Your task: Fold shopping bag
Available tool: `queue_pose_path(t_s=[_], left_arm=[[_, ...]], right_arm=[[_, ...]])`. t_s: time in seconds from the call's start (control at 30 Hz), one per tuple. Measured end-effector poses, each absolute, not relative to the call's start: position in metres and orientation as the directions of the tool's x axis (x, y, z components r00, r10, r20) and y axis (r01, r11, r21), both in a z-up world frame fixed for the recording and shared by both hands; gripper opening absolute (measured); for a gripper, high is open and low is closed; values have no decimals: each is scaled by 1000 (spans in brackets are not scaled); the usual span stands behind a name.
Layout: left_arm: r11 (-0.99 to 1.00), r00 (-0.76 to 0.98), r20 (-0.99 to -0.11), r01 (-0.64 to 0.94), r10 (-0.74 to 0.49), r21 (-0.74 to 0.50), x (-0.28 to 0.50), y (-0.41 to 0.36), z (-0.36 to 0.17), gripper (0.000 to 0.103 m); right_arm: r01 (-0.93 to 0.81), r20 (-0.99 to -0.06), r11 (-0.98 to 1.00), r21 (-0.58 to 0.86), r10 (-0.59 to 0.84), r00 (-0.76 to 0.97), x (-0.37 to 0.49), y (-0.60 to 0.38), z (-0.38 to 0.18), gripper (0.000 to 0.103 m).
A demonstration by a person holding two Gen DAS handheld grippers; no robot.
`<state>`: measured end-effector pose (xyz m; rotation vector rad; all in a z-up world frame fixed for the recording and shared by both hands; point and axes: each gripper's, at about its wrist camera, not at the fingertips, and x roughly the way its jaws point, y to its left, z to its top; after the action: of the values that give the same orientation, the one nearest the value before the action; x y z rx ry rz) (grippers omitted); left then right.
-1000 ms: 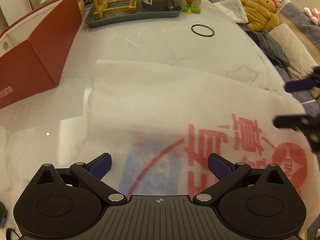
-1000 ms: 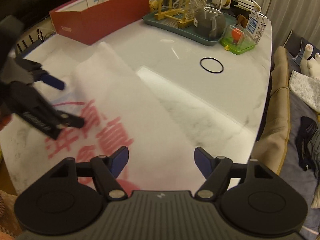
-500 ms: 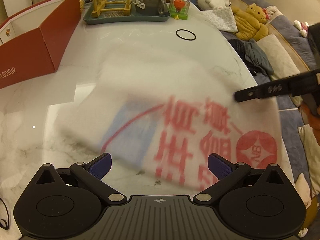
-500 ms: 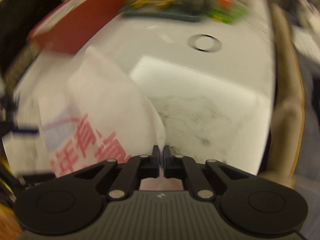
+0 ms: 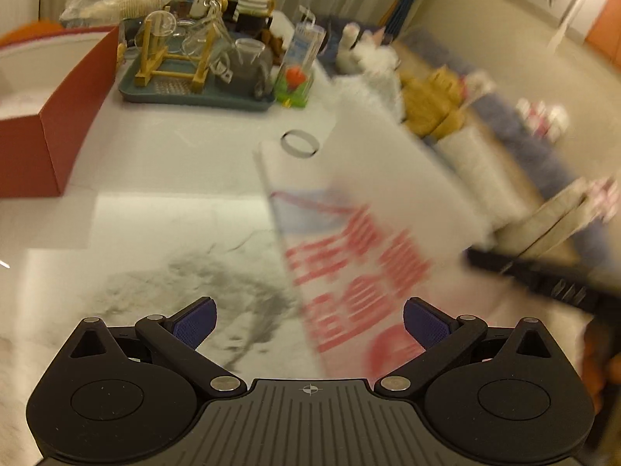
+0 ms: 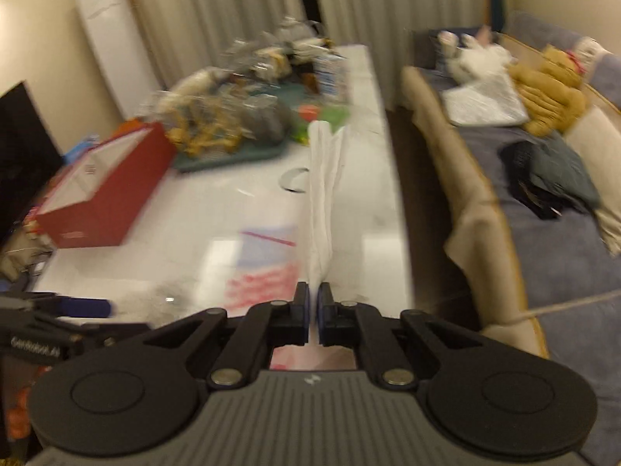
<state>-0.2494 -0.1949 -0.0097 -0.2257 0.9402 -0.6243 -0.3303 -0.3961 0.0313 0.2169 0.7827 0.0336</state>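
Note:
The white shopping bag (image 5: 368, 229) with red print and a pale blue patch is lifted off the marble table (image 5: 155, 233) and hangs tilted, blurred by motion. In the right wrist view the bag (image 6: 322, 194) stands edge-on as a narrow white sheet, and my right gripper (image 6: 313, 305) is shut on its near edge. The left wrist view shows that right gripper (image 5: 481, 258) as a dark bar at the bag's right side. My left gripper (image 5: 308, 322) is open, the bag's lower part hanging just beyond its fingers without touching them. It shows again as the left gripper (image 6: 104, 316) at lower left.
A red box (image 5: 58, 124) sits at the table's left. A teal tray (image 5: 194, 97) of glassware, a green toy (image 5: 295, 85) and a carton stand at the far end. A black ring (image 5: 299, 143) lies on the table. A sofa (image 6: 543, 233) with plush toys is on the right.
My right gripper shut on the bag's edge and rose with a roll, pulling the flat bag up off the table. My left gripper stayed open and lifted, tilting its view upward.

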Motion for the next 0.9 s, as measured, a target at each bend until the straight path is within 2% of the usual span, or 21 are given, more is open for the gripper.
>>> queue_pose_path(t_s=[0.07, 0.13, 0.3, 0.4, 0.43, 0.47, 0.5, 0.63, 0.7, 0.77, 0.83, 0.9], left_arm=[[774, 459, -624, 361, -633, -520, -251, -173, 4, 103], [780, 509, -596, 324, -621, -536, -253, -151, 15, 103], [774, 498, -608, 255, -619, -579, -246, -119, 14, 103], [755, 445, -625, 220, -642, -618, -243, -118, -10, 103], [790, 447, -661, 214, -602, -575, -244, -122, -18, 103], [830, 458, -698, 208, -550, -518, -245, -126, -24, 103], [858, 469, -722, 203, -508, -471, -247, -127, -28, 103], [880, 480, -739, 209, -473, -427, -256, -120, -38, 103], [883, 458, -756, 205, -467, -421, -258, -115, -44, 103], [888, 441, -771, 202, -459, -413, -260, -115, -50, 103], [897, 434, -786, 212, -441, -387, -261, -119, -55, 103], [927, 448, -815, 251, -367, -279, -260, -133, -62, 103]], right_arm=[[-33, -691, 977, 211, 173, 702, -329, -374, 45, 4], [-128, -689, 973, 190, 225, 689, -327, -348, 49, 5], [-281, -698, 939, 198, 336, 632, -315, -292, 38, 7], [-405, -693, 886, 227, 439, 571, -315, -265, 31, 27], [-443, -693, 869, 223, 461, 555, -317, -258, 30, 49], [-466, -692, 857, 219, 473, 546, -319, -254, 30, 62], [-476, -693, 853, 214, 476, 541, -320, -253, 31, 62], [-449, -743, 883, 137, 391, 544, -328, -269, 26, 61], [-412, -767, 899, 147, 367, 526, -332, -287, 18, 54], [-369, -792, 916, 160, 342, 505, -334, -301, 8, 25], [-318, -817, 938, 137, 288, 499, -334, -313, -2, 9], [-254, -824, 953, 163, 273, 496, -334, -326, -10, 9]])
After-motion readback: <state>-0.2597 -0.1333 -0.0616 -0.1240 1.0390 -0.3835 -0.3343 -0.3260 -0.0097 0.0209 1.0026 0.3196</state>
